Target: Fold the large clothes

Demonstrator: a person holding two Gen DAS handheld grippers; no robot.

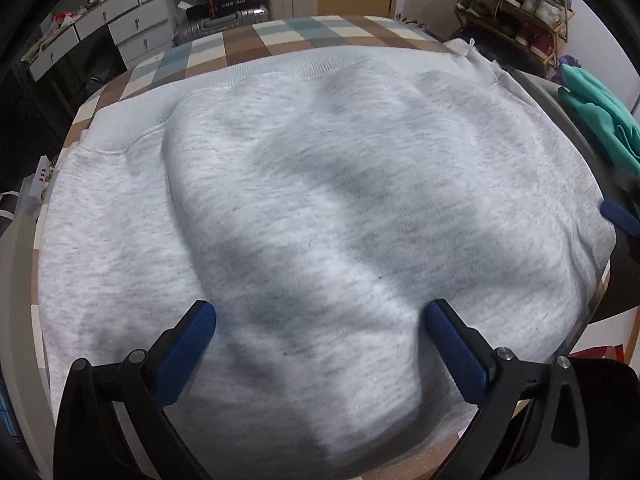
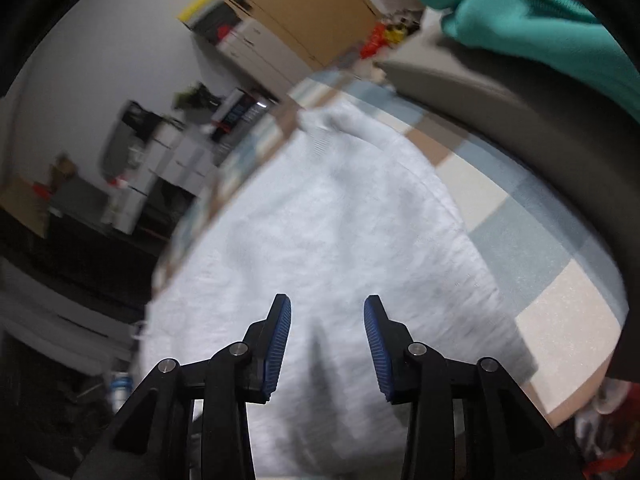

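Spreading wide, left gripper [image 1: 318, 316] overlooks grey sweatshirt [image 1: 304, 200] – right gripper [image 2: 327, 316], apart, alone shows teal garment [image 2: 532, 16] closely.

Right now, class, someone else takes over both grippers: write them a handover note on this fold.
Left gripper: open wide, empty, above the grey sweatshirt.
Right gripper: partly open, nothing between its fingers, over the same garment.
Sweatshirt lies spread, rumpled, on the checked tabletop.
A teal garment sits aside on a grey surface.
Done: sweatshirt laid out. How many folds, unclear.
Left: smooth, grasp an edge, fold.
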